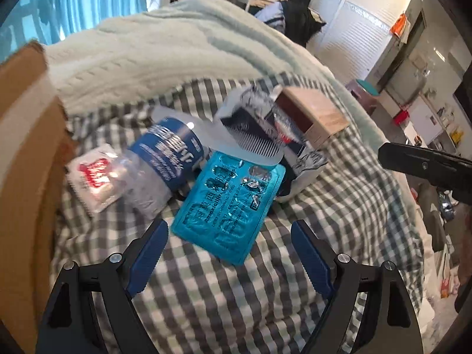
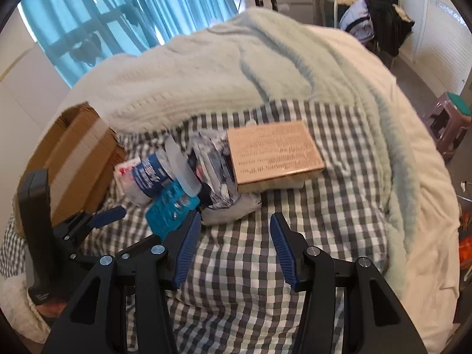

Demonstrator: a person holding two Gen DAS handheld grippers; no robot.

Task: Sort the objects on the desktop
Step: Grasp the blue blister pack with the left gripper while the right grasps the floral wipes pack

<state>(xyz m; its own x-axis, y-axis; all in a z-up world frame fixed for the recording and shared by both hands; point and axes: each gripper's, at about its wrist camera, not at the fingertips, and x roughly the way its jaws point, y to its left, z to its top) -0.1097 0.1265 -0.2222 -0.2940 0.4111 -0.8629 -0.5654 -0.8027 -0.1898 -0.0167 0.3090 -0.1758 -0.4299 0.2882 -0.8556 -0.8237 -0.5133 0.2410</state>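
Observation:
A pile lies on the checked sheet (image 1: 206, 295). It holds a teal blister pack (image 1: 230, 203), a crushed bottle with a blue label (image 1: 165, 159), a white sachet with red print (image 1: 94, 177), a clear comb (image 1: 250, 144), a black-and-white patterned pouch (image 1: 265, 109) and a wooden box (image 1: 315, 112). My left gripper (image 1: 230, 230) is open just over the near end of the blister pack, pads apart from it. My right gripper (image 2: 236, 221) is open over bare sheet, short of the pouch (image 2: 215, 159) and wooden box (image 2: 274, 150). One of the left gripper's fingers (image 2: 110, 215) shows beside it.
An open cardboard box (image 1: 26, 147) stands at the left edge of the pile. A pale green blanket (image 2: 236, 73) is heaped behind the objects. Past the bed's right side are a small stool (image 2: 451, 121) and room furniture.

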